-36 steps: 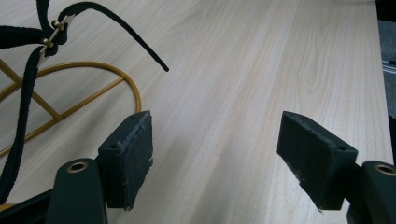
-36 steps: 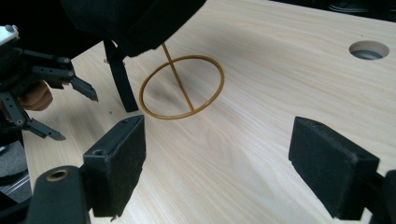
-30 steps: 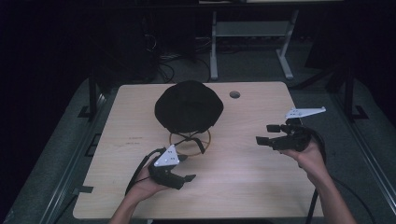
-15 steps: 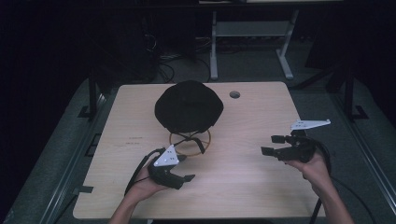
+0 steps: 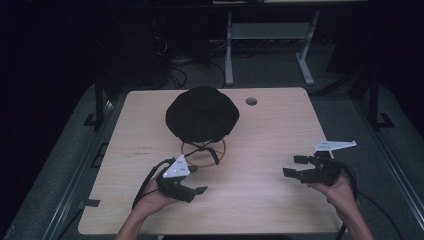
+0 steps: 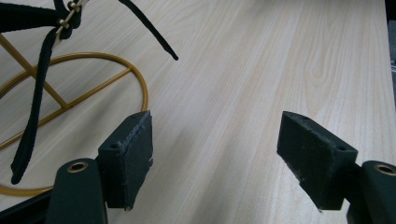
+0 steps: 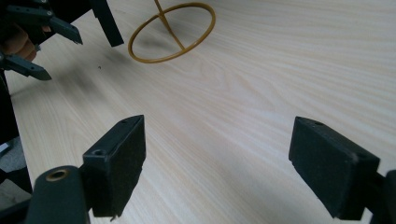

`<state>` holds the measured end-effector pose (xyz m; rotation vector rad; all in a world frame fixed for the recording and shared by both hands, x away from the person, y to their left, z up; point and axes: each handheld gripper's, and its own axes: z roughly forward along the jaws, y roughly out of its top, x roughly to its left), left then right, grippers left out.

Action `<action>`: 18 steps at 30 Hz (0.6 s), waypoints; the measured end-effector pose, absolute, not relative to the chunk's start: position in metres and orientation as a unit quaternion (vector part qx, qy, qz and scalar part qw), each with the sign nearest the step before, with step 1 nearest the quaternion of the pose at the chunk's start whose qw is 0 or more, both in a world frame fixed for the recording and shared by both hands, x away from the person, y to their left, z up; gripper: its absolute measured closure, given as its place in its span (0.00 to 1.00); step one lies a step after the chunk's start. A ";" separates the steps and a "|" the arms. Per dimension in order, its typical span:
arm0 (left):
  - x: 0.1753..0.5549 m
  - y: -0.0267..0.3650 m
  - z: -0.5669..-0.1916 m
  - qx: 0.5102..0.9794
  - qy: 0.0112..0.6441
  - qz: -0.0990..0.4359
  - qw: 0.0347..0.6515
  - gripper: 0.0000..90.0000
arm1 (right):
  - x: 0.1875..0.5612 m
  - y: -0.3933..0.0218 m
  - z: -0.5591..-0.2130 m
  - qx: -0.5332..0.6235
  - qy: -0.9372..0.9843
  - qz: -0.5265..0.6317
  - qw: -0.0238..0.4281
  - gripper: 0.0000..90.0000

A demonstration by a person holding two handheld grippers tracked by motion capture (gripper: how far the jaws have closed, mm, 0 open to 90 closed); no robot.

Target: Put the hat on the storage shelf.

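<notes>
In the high view, one black hat (image 5: 202, 114) is sitting on one gold stand (image 5: 203, 152) near the counter's (image 5: 280, 130) far edge. Two grippers, left (image 5: 199, 180) and right (image 5: 294, 166), are hovering near the near edge, jaws apart. The left gripper view is showing the hat's dangling straps (image 6: 35, 107). The right gripper view is showing the stand's ring and the left gripper.

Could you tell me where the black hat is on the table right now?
In the high view, the black hat sits on a gold wire stand at the far middle of the table, beyond the left claw and left of the round hole.
</notes>
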<state>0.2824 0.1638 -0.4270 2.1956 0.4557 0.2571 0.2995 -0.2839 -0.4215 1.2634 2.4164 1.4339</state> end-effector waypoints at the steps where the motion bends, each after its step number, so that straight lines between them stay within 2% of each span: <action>1: 0.282 0.164 -0.427 0.879 0.183 0.103 0.429 0.29 | 0.298 -0.285 -0.424 0.411 0.782 0.467 0.030 0.20; 18: 0.282 0.165 -0.428 0.878 0.187 0.102 0.429 0.29 | 0.274 -0.297 -0.444 0.426 0.772 0.470 0.040 0.20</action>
